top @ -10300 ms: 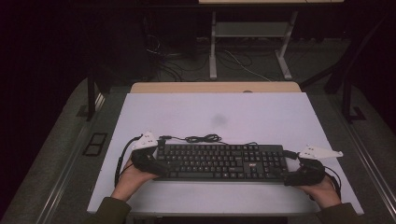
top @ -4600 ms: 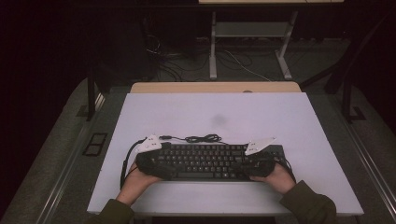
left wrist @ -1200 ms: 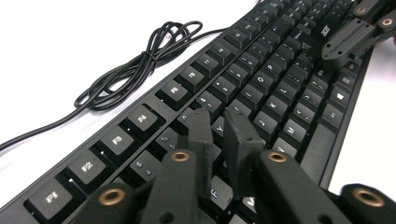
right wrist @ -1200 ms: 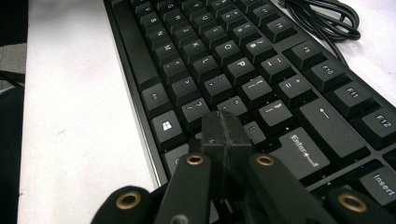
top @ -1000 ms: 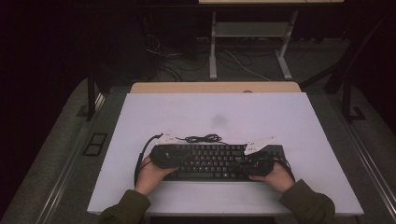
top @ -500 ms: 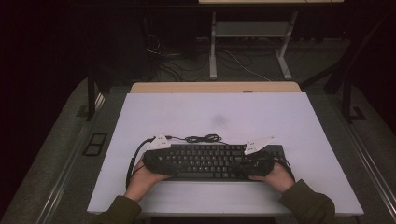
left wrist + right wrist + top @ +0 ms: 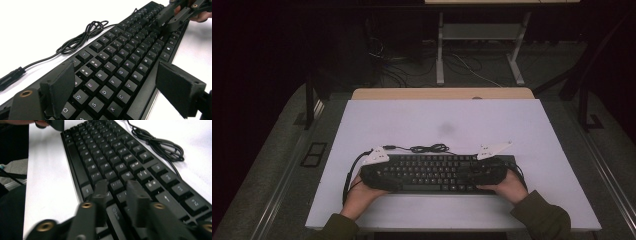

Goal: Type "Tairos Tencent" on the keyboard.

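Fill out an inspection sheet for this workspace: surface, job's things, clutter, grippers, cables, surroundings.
Surface: white table top, a faint grey smudge near its middle.
Job's things: black keyboard lying flat near the front edge.
Clutter: nothing seen.
Grippers: left gripper wide open, jaws standing either side of the keyboard's left end, just been opening; right gripper over the right-hand keys, jaws a little apart, just been opening, nothing between them.
Cables: keyboard cable bunched in loops behind the keyboard; a gripper cable trailing at the left.
Surroundings: dark room; wooden strip at the table's far edge, metal frame beyond.
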`<state>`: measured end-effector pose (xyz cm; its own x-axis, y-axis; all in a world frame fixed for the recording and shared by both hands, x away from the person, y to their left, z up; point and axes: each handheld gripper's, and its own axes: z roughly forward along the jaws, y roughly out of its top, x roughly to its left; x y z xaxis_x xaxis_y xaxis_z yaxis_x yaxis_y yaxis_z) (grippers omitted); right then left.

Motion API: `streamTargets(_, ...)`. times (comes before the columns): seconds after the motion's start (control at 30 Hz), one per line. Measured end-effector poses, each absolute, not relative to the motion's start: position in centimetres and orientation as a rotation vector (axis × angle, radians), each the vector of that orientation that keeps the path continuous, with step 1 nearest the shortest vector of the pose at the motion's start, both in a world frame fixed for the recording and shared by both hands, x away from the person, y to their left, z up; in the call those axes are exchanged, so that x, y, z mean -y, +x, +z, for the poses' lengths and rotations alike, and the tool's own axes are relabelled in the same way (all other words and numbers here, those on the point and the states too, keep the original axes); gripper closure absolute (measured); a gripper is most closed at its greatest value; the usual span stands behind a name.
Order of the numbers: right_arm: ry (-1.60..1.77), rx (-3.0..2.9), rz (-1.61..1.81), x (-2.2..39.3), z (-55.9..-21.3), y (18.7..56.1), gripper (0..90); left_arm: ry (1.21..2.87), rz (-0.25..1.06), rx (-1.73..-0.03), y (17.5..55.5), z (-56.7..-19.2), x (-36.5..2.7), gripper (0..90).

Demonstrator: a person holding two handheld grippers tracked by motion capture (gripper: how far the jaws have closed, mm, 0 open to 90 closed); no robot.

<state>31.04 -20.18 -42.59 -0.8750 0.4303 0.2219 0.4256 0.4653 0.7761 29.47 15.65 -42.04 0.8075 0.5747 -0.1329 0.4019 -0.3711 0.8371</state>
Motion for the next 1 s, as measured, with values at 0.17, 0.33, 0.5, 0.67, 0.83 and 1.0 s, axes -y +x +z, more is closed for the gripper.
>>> streamTargets(0.17,0.800,-2.658,1.441,19.6,-42.3,31.4,47.3,2.003,0.228,-0.725,29.3,-42.0,-15.8,15.2)
streamTargets(0.33,0.819,-2.627,1.457,18.8,-42.2,31.9,35.2,1.999,0.229,-0.731,29.1,-42.1,-15.9,15.2)
streamTargets(0.5,0.835,-2.602,1.469,18.1,-42.0,32.4,30.0,1.992,0.229,-0.739,29.1,-42.4,-16.1,15.4)
streamTargets(0.67,0.831,-2.588,1.491,17.4,-41.8,32.9,28.9,2.000,0.233,-0.741,29.1,-42.6,-16.0,17.2)
streamTargets(0.83,0.822,-2.584,1.508,16.6,-41.9,33.2,28.6,2.010,0.228,-0.735,29.1,-42.9,-16.0,21.2)
streamTargets(1.0,0.812,-2.587,1.513,15.9,-41.8,33.4,28.4,2.012,0.228,-0.736,29.1,-42.9,-16.2,27.9)
